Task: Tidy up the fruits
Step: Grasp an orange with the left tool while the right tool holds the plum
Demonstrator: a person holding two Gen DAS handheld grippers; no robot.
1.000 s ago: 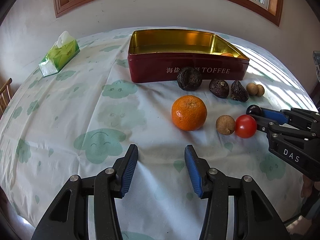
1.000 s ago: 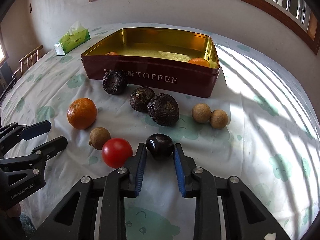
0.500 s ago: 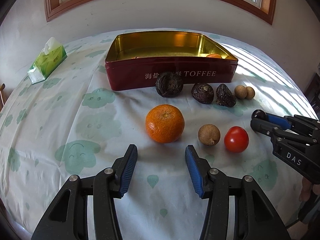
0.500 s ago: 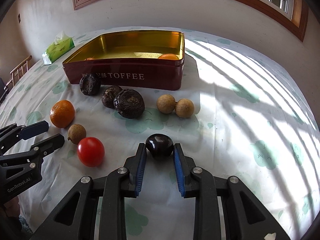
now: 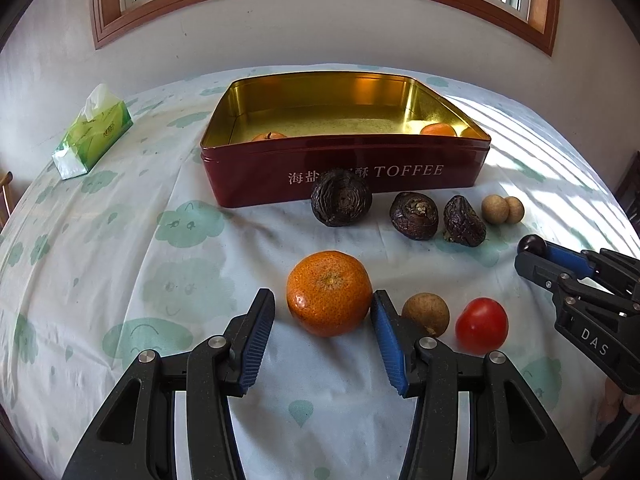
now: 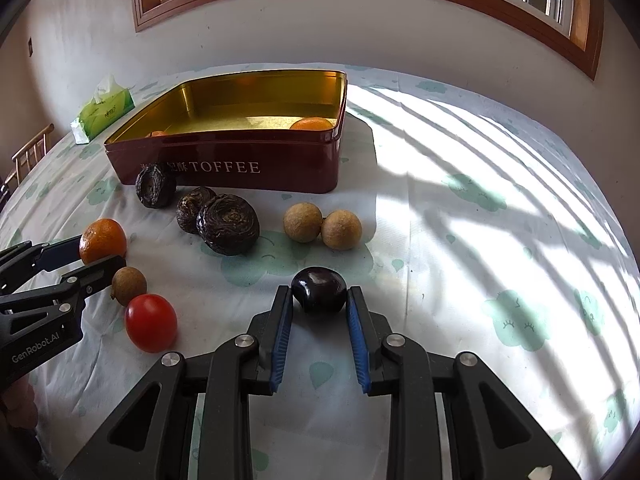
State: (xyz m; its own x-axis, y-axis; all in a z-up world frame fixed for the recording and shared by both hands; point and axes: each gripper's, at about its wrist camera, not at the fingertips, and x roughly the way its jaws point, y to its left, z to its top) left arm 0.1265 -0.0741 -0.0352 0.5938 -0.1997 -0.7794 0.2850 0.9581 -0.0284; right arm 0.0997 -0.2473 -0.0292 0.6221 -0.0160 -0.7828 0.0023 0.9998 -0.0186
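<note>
The left tool (image 5: 323, 318) stands wide around the orange (image 5: 329, 293) on the worktop (image 5: 120, 264), pads beside its widest part, a firm, light, slightly yielding fruit, while the right tool (image 6: 319, 300) grips a smooth, slippery dark plum (image 6: 319, 289) at its sides

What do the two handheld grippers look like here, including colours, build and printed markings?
Both the left gripper and the right gripper are matte black plastic, with skeletal linkage arms and silver pivot rivets. Their fingers carry ribbed blue pads. White lettering reads "GenRobot.AI" on the left gripper's side and "DAS" on the right's. No cables or sleeves show.
</note>
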